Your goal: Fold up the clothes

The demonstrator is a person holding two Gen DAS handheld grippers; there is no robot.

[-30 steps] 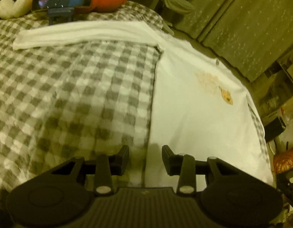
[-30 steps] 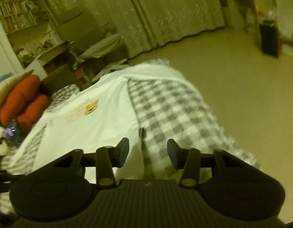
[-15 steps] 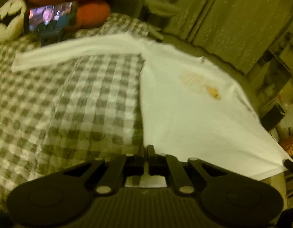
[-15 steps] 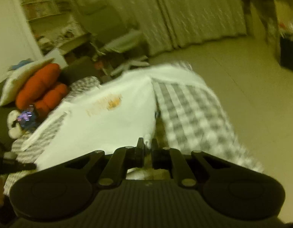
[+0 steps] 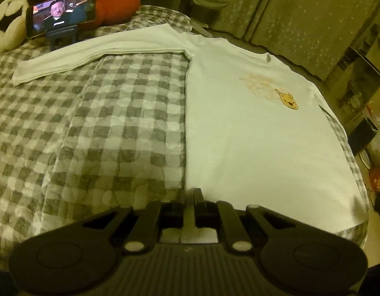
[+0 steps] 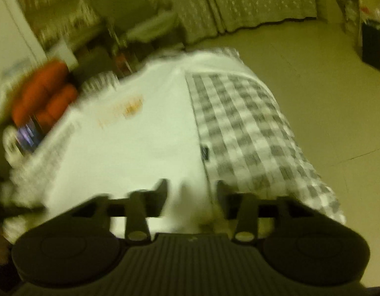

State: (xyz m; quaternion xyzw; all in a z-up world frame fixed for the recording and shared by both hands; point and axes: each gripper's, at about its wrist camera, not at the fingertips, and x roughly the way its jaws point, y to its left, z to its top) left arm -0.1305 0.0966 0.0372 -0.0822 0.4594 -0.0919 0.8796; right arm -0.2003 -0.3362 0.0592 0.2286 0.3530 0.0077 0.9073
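Observation:
A white long-sleeved shirt (image 5: 251, 135) with a small yellow bear print (image 5: 288, 101) lies flat on a grey-and-white checked quilt (image 5: 103, 123). One sleeve (image 5: 96, 54) stretches out to the left. My left gripper (image 5: 193, 197) is shut on the shirt's near hem corner. The right wrist view is blurred: the same shirt (image 6: 130, 143) lies ahead, and my right gripper (image 6: 192, 192) stands open with a bump of white hem cloth between its fingers.
A phone (image 5: 61, 12) on a stand plays video at the far left of the bed, in front of orange cushions (image 5: 116, 5). Curtains (image 5: 301, 12) hang behind. The quilt (image 6: 244, 123) drops off to bare floor (image 6: 325, 86) on the right.
Both grippers went from open to shut on the hem corners. The left stays shut; the right has opened again and is moving. The shirt has settled flatter.

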